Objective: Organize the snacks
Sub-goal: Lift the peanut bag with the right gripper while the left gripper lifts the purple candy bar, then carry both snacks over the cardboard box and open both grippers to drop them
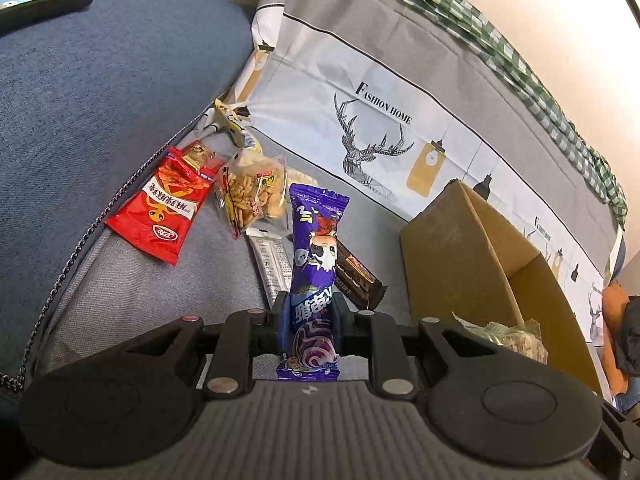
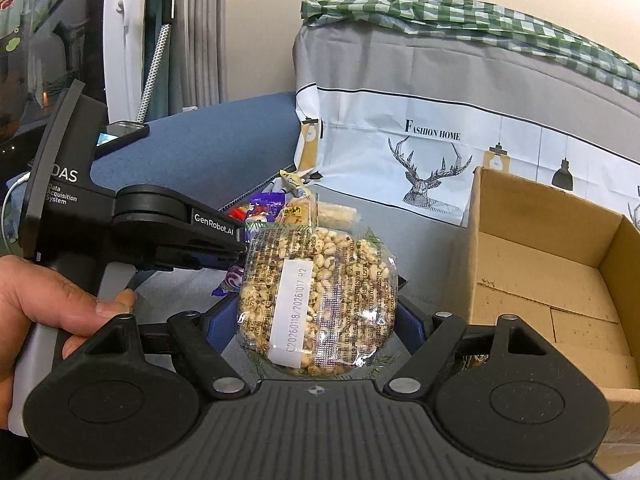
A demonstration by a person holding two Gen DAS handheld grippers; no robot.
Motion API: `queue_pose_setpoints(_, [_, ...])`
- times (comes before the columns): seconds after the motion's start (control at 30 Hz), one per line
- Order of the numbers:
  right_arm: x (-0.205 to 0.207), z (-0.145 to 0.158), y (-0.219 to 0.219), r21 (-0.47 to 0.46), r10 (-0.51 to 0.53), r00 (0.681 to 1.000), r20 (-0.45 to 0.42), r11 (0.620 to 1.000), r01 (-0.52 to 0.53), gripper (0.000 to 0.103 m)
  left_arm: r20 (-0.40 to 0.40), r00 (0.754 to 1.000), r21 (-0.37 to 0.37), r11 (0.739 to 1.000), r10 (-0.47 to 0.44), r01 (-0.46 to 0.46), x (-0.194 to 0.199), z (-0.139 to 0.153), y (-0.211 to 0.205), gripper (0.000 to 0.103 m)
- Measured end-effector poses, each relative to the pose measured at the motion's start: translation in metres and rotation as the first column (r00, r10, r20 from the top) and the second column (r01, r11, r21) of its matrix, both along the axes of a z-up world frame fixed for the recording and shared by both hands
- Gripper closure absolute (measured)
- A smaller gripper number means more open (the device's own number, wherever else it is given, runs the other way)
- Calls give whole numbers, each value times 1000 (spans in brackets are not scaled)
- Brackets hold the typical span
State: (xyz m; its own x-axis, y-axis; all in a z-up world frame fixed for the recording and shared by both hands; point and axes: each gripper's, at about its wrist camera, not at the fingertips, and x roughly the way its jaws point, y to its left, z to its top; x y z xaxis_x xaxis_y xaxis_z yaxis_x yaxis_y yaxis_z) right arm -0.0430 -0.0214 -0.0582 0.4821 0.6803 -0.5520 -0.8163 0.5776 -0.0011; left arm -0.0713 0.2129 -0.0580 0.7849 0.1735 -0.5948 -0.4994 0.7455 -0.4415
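The left gripper (image 1: 310,312) is pinching a glossy purple candy wrapper (image 1: 314,248) upright between its pads. The right gripper (image 2: 316,320) is clasping a round, bumpy puffed-grain cake (image 2: 316,300) in crinkly clear plastic, beside an open cardboard box (image 2: 560,280).

Grey sofa seat (image 1: 132,292) carries snack packets (image 1: 160,204) and cardboard box (image 1: 460,248).

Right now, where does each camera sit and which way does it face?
Left wrist: on the left gripper, angled down at the sofa snacks; only its fingers show, shut on the purple candy packet.
Right wrist: on the right gripper, facing the sofa back, holding the puffed-grain cake packet; a hand shows.
Shared: cardboard box, deer-print cloth.
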Motion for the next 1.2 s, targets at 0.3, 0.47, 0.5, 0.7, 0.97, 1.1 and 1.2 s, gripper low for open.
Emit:
queue_pose_setpoints(0.3, [2,5,-4,38,-32,999,6,999,32,22,3,1000,-1,1000,1,-1,0,1,0,81])
queue_pose_setpoints(0.47, [2,11,-8,78,-50,999,17,996,49,22,13,1000,-4,1000,-2,2,2,6,-5,81])
queue_pose_setpoints(0.5, [3,12,-10,85,-55,998,18,995,53,22,17,1000,-4,1000,-4,4,2,8,-6,81])
queue_pose_setpoints(0.7, [9,24,-20,141,-94,995,17,986,90,22,48,999,-15,1000,-12,13,3,24,-16,81])
queue_pose_setpoints(0.97, [32,44,-42,235,-166,984,-59,956,175,22,74,997,-42,998,-38,41,10,44,-32,81])
queue_pose_setpoints(1.1, [48,48,-56,278,-222,968,-117,929,246,22,95,994,-51,997,-55,60,16,53,-41,81])
queue_pose_setpoints(1.2, [61,47,-69,294,-273,949,-156,905,308,22,102,991,9,996,-85,84,22,61,-55,81])
